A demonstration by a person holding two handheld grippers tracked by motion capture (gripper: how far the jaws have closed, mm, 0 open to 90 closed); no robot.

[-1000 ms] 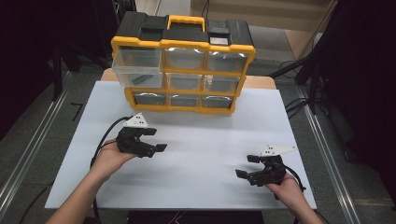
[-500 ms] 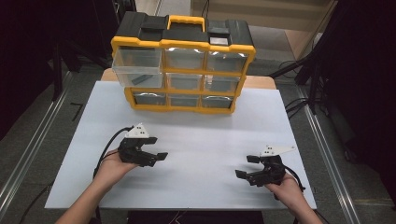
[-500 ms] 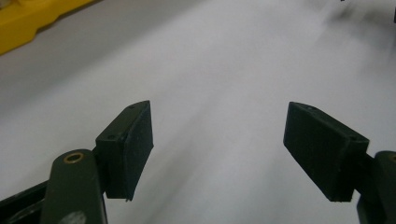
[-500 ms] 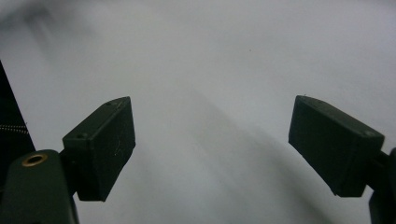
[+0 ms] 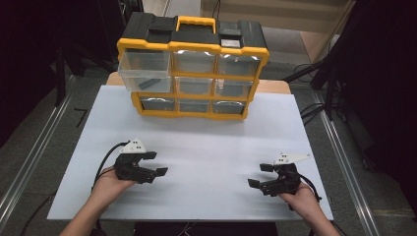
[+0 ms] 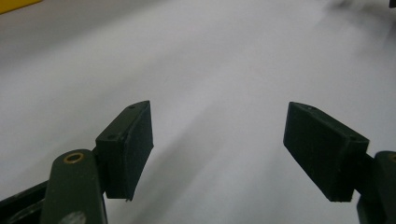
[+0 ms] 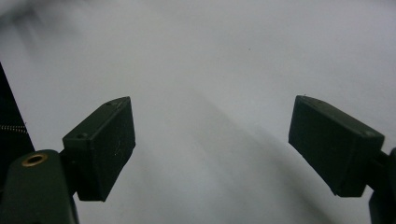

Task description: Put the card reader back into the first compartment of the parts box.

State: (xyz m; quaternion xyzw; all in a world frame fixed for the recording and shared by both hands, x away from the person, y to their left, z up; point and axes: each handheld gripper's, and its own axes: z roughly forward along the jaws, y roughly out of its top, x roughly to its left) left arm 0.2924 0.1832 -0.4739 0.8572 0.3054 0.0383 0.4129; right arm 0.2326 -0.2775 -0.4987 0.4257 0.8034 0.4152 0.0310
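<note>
Both sets of tongs are resting low over the white table [image 5: 206,147], well in front of the yellow-and-black drawer organizer [image 5: 193,73] that is standing at the table's far edge. The left tongs [image 5: 155,164] are sitting in front of the organizer's left half, with the jaws spread wide and nothing between them. In the left gripper view the left tongs [image 6: 217,154] are framing only bare table. The right tongs [image 5: 259,176] are lying in front of the organizer's right end, near the table's front edge. The right tongs are likewise gaping and empty, and the right gripper view confirms the gap [image 7: 212,149].

The organizer's top-left clear drawer [image 5: 146,73] is standing pulled out, projecting forward of the other drawers in its row. A small dark object [image 5: 148,83] is lying inside it; what it is cannot be told from here. The other drawers are sitting flush with the frame.

Judging from this layout, the work on the organizer looks to be at a pause. One drawer is already drawn out and holding its item, yet neither pair of tongs is touching or reaching for anything. What appears to be left is either taking the item out or pushing the drawer back in. Either job would probably fall to the left tongs, which are nearer that drawer.
</note>
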